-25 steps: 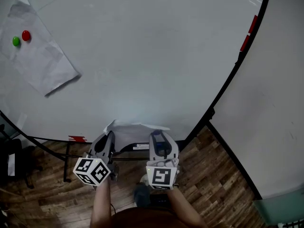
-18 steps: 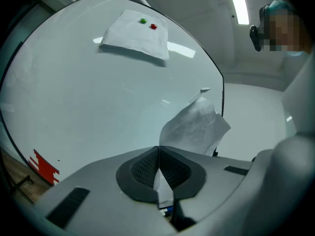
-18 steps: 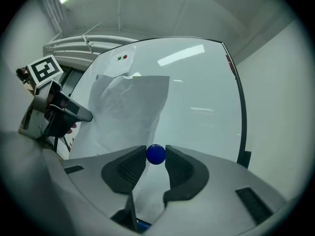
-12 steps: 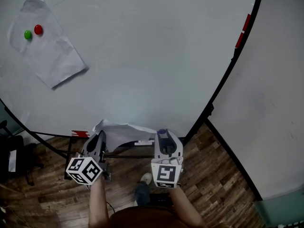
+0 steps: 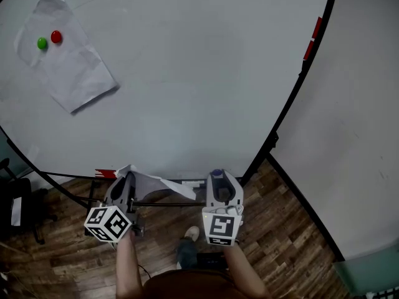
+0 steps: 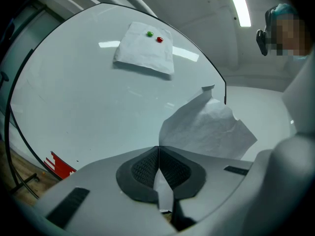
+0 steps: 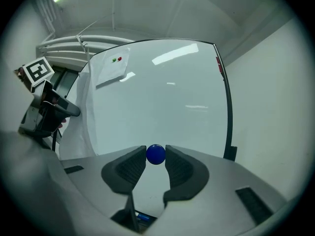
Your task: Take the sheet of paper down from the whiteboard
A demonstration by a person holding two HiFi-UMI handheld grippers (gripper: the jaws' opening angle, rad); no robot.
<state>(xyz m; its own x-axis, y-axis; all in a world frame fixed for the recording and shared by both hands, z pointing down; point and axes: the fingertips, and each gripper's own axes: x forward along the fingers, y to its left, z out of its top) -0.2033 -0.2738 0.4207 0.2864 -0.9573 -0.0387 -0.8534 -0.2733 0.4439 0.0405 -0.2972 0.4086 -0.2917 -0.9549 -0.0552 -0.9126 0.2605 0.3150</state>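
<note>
A crumpled white sheet of paper [image 5: 153,180] hangs clear of the whiteboard [image 5: 199,86] at its lower edge, pinched by one corner in my left gripper [image 5: 129,179]. In the left gripper view the pads are shut [image 6: 158,154] on the sheet [image 6: 206,127], which fans up to the right. My right gripper [image 5: 216,175] stands beside it, its jaws closed on a blue ball magnet [image 7: 156,154]. A second sheet [image 5: 65,61] stays on the board at upper left, pinned by a green magnet [image 5: 42,43] and a red magnet [image 5: 56,37].
The board's black frame [image 5: 293,98] runs down the right, with red markers [image 5: 313,36] on it and a pale wall beyond. Its stand bars [image 5: 159,204] cross the wooden floor [image 5: 280,242] below. A dark chair [image 5: 15,210] is at the left.
My left gripper has drawn back and to the left with the sheet, which has folded down off the board. The right gripper drifted slightly right, still holding the blue magnet.
</note>
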